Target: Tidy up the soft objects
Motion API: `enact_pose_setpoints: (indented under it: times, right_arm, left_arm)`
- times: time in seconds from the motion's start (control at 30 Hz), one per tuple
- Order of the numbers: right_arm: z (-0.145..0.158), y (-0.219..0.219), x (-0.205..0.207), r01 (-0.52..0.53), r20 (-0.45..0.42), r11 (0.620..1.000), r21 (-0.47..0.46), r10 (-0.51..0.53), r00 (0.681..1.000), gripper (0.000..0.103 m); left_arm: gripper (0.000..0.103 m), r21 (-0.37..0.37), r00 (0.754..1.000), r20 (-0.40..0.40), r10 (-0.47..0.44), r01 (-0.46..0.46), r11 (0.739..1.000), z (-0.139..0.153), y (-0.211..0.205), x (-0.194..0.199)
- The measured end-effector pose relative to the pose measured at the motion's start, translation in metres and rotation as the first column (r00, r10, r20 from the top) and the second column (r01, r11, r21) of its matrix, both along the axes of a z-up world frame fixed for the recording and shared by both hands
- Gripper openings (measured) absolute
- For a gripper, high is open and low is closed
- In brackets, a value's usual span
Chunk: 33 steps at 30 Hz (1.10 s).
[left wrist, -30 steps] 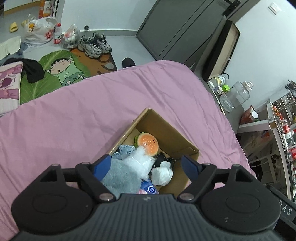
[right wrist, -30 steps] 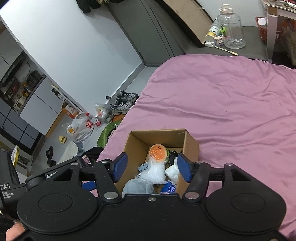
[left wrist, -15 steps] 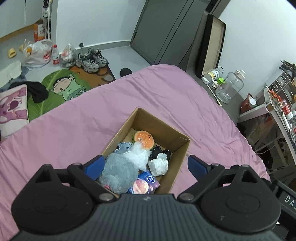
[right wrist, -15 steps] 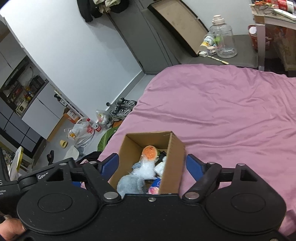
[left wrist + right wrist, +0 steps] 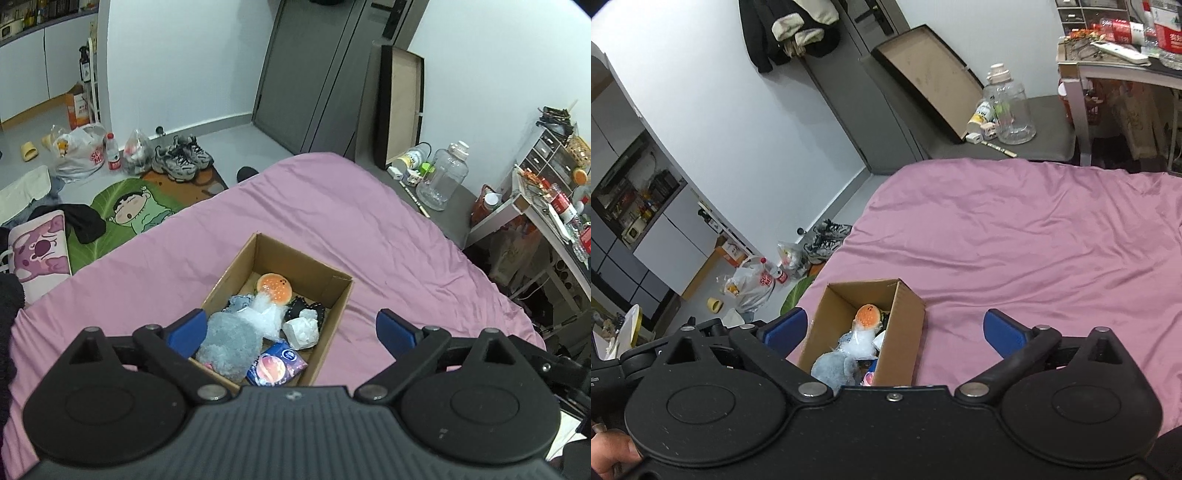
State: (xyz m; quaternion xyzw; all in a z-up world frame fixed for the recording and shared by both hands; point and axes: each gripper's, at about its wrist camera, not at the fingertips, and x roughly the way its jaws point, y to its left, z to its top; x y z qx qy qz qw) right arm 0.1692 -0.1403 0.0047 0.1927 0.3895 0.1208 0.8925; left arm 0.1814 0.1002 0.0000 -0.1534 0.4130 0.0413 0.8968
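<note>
An open cardboard box [image 5: 334,295] sits on the pink bed sheet [image 5: 369,221]. In it lie a grey plush [image 5: 229,343], an orange burger toy [image 5: 275,288], a crumpled clear bag [image 5: 264,317], a white lump [image 5: 303,330] and a blue-pink packet [image 5: 275,365]. My left gripper [image 5: 290,330] hovers above the box's near end, its jaws opening wide and gripping nothing. My right gripper [image 5: 895,332] hangs over the same box [image 5: 903,332], its jaws also opening and holding nothing. The burger toy [image 5: 868,315] and the plush [image 5: 831,367] show there too.
Left of the bed the floor holds sneakers [image 5: 183,158], plastic bags [image 5: 79,149], a cartoon mat [image 5: 136,210] and a pillow [image 5: 38,247]. A clear jar [image 5: 445,173] stands on a low ledge, a cluttered desk [image 5: 554,210] at the right. Bare sheet surrounds the box.
Both grippers drew back and upward from the box, so it looks smaller and farther. Both pairs of jaws spread wider. The soft things stay in the box.
</note>
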Motion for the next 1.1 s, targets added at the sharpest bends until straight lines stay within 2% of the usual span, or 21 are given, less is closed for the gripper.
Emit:
enact_pose_setpoints:
  times: [0.3, 1.1]
  right_arm:
    - [0.009, -0.024, -0.031, -0.01, 0.016, 1.0, 0.003, 0.01, 1.0, 0.103]
    - [0.018, -0.06, -0.114, -0.021, 0.072, 0.99, -0.14, 0.031, 0.997, 0.103]
  left_arm:
    - [0.103, 0.022, 0.999, 0.031, -0.012, 0.011, 1.0, 0.011, -0.021, -0.03]
    - [0.103, 0.176, 0.98, 0.13, -0.147, 0.123, 0.977, 0.029, -0.051, -0.117]
